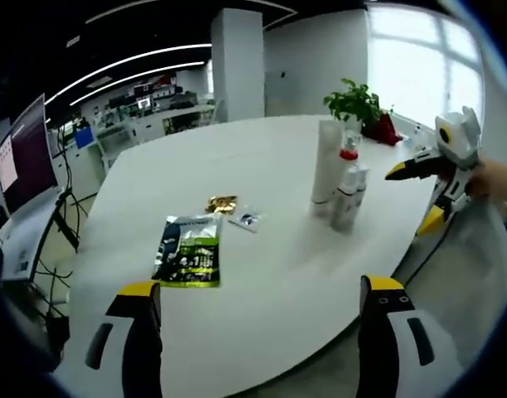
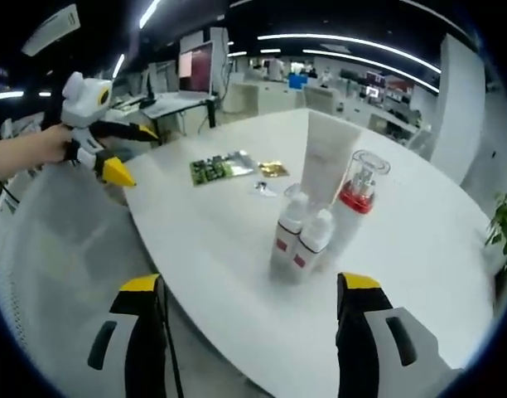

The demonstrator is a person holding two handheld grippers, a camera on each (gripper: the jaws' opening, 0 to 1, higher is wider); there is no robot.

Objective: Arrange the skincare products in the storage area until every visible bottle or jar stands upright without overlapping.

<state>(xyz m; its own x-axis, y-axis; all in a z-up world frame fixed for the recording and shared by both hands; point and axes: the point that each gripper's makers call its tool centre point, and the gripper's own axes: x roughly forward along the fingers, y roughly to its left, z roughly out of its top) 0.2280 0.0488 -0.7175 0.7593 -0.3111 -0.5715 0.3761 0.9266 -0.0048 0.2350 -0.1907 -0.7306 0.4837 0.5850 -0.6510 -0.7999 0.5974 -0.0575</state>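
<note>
Several skincare products stand upright in a tight cluster on the white table (image 1: 262, 274). They are a tall white tube (image 1: 326, 162), a clear-capped bottle with a red collar (image 1: 349, 154) and two small white bottles (image 1: 346, 201). In the right gripper view they are the tube (image 2: 326, 157), the red-collared bottle (image 2: 357, 197) and the small bottles (image 2: 290, 232). My left gripper (image 1: 262, 327) is open above the table's near edge, well short of them. My right gripper (image 2: 253, 332) is open and empty just off the table edge, close to the small bottles. Each gripper shows in the other's view: the right gripper (image 1: 412, 199), the left gripper (image 2: 133, 153).
A green sachet (image 1: 187, 249), a gold packet (image 1: 221, 202) and a small clear packet (image 1: 247, 220) lie flat left of the products. A potted plant (image 1: 357, 104) stands at the table's far side. A monitor (image 1: 21, 157) and cables are off the table's left end.
</note>
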